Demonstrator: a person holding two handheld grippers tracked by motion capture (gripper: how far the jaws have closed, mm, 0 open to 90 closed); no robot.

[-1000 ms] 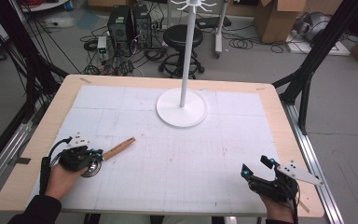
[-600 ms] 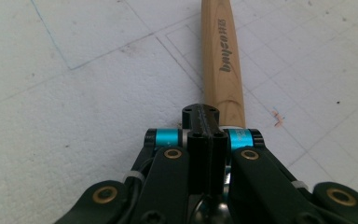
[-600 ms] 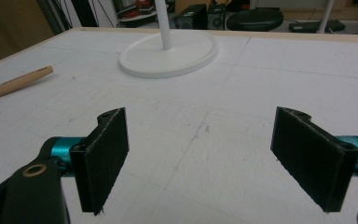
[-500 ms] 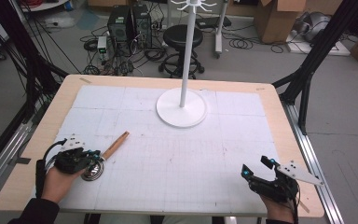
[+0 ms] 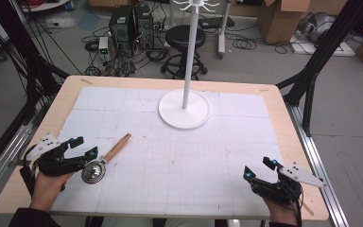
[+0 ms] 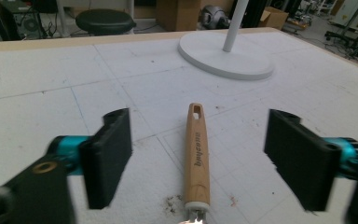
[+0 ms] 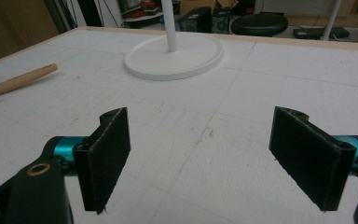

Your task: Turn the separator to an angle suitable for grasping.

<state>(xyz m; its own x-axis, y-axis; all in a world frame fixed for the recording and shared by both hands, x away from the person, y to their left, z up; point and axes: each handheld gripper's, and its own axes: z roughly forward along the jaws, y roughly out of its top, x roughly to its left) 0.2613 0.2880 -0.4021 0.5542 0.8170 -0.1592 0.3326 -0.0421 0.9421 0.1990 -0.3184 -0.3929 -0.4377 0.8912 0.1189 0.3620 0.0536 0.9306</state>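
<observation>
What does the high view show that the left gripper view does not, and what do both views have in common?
High view: the ladle's metal bowl lying on the mat beside the left gripper, the right gripper with open jaws at the near right edge, and the stand's hook crown.

Left gripper view: the dark lettering printed on the wooden handle and the hanging slot at its far end, seen between the open jaws, which have just been opening and press on nothing.

Both: the wooden handle, the white stand base and the white gridded mat.
</observation>
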